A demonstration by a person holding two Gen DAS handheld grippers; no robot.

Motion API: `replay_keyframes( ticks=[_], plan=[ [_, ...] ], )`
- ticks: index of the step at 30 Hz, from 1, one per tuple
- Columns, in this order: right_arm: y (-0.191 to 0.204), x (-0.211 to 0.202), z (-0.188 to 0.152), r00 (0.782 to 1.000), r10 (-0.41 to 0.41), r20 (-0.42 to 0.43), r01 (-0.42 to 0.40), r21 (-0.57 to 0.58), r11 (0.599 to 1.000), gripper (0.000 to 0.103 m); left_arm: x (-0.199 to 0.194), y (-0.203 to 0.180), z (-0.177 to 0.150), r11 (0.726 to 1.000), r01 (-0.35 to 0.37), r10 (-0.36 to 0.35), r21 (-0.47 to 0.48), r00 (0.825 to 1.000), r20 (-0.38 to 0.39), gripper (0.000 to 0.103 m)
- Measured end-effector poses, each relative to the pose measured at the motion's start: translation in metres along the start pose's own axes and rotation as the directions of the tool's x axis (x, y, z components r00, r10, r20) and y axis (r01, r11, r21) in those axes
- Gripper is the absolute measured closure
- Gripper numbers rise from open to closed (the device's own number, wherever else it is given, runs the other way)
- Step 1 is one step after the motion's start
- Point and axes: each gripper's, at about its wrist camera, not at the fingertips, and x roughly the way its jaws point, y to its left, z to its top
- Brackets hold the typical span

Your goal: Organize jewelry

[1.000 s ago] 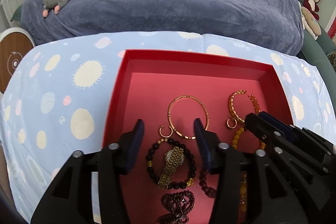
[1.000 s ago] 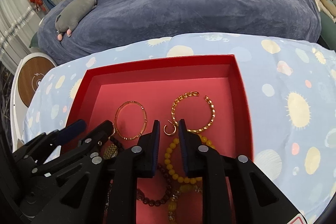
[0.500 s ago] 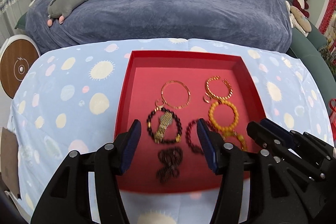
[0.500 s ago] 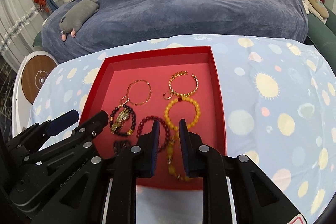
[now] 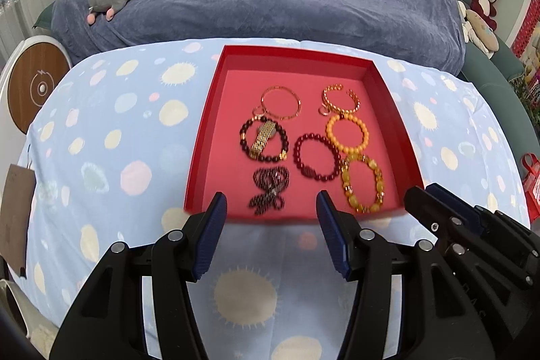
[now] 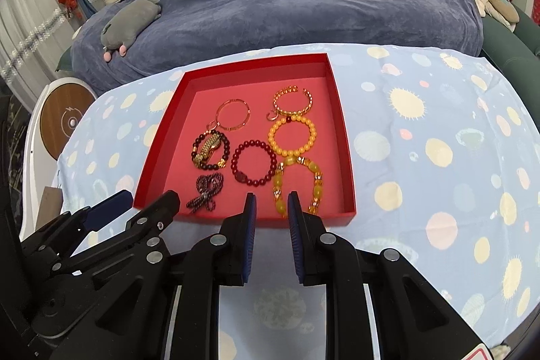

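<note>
I hold the left gripper [image 5: 270, 208] above the near edge of the red tray [image 5: 206, 123], its jaws wide apart with nothing between them. My right gripper [image 6: 271, 203] hangs just beside it, jaws narrowly parted and also empty, touching nothing. All the jewelry lies inside the tray: the yellow bead bracelet [image 6: 293, 137] toward the right wall, the dark red bracelet [image 6: 253, 166] near the middle.

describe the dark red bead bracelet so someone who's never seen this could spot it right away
Find the red tray on the spotted blue cloth. The dark red bead bracelet lies near its middle, left of the yellow bead bracelet. It is the only plain ring of deep wine-red beads; the darker bracelet to its left has a gold watch across it.
</note>
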Motion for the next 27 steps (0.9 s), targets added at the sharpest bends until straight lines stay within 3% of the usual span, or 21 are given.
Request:
replay_keyframes(
  ticks=[7,14,27],
  plan=[
    [0.005,-0.01,-0.02,1.0,-0.028,0.002,0.028,-0.015,0.999,0.083,-0.008,0.001,-0.019,1.0,-0.011,0.011,-0.005,1.0,-0.01,0.051],
    [-0.003,-0.017,-0.037,0.997,-0.071,0.006,0.071,-0.001,0.997,0.061,-0.014,0.005,-0.04,0.999,-0.029,0.028,-0.023,0.999,-0.021,0.044],
    [-0.013,-0.024,-0.062,0.994,-0.107,-0.004,0.107,0.006,0.994,0.036,-0.02,0.014,-0.064,0.996,-0.088,0.087,-0.024,0.996,-0.035,0.026]
  ],
)
